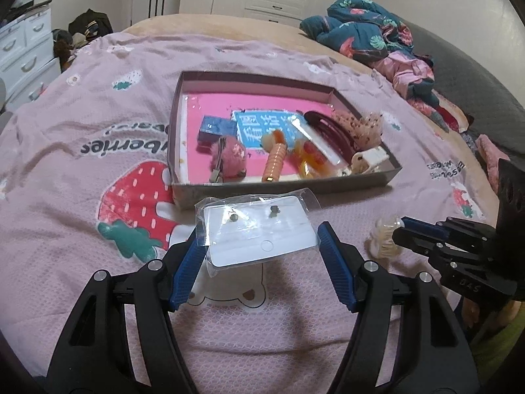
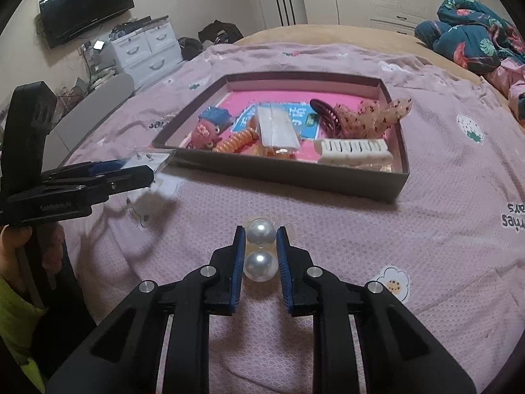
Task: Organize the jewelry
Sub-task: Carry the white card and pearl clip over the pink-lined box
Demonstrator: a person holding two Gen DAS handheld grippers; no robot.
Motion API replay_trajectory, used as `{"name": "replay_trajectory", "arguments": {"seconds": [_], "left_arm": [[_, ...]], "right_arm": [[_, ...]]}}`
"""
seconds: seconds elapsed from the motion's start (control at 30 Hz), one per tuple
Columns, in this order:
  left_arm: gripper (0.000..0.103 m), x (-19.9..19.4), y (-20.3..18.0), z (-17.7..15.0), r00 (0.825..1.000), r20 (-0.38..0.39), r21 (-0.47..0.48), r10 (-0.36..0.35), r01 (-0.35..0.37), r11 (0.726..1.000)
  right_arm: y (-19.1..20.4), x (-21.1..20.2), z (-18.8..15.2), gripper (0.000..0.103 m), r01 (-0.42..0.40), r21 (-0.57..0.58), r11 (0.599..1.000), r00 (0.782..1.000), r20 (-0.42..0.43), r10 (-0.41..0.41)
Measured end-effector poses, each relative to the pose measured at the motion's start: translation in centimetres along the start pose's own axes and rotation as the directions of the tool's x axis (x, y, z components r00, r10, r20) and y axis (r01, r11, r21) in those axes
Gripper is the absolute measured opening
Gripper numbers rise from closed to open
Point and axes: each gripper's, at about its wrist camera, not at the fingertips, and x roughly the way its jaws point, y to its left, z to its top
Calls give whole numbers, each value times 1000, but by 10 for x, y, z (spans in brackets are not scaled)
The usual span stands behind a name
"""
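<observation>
A clear bag holding a white earring card [image 1: 259,229] with two small studs hangs just above the bedspread, gripped at its side edges by my left gripper [image 1: 261,236]. From the right wrist the same card [image 2: 151,158] shows at the left gripper's [image 2: 144,165] tip. My right gripper [image 2: 261,234] is shut on a clear hair clip with two large pearls [image 2: 261,232], pads pressing both sides. In the left wrist view that clip [image 1: 382,241] sits at the right gripper's [image 1: 401,228] tip. The open brown box [image 1: 256,77] with a pink floor lies just beyond.
The box [image 2: 295,177] holds a blue case [image 1: 215,128], pink pompom clip [image 1: 231,157], orange spiral tie [image 1: 275,161], dark red clip [image 1: 328,128], white claw clip [image 2: 352,149] and mesh bow [image 2: 377,115]. Clothes [image 1: 367,29] are heaped at back right. White drawers [image 2: 147,49] stand left.
</observation>
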Motion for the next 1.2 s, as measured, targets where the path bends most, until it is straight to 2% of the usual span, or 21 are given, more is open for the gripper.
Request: {"name": "replay_trajectory", "arguments": {"seconds": [0.2,0.37,0.7,1.0,1.2], "left_arm": [[60,-11,-2,17,999,40,3,0,0,1000],[60,-15,-5,40,997,75,17,4,-6,1000],[60,-9,-14,83,993,116,45,1,-6,999],[60,20,-21,98,996,84,61,10,-15,998],[60,51,-16,91,1000,23,54,18,-19,998]], "right_arm": [[1,-19,22,18,4,-14,1000,998,59,-3],[-5,-33,53,18,16,-16,1000,993,117,-14],[-32,-37,98,18,71,12,997,981,182,-72],[-60,-28,118,18,115,59,992,972,198,-124],[-77,-7,115,18,134,87,987,977,155,-146]]}}
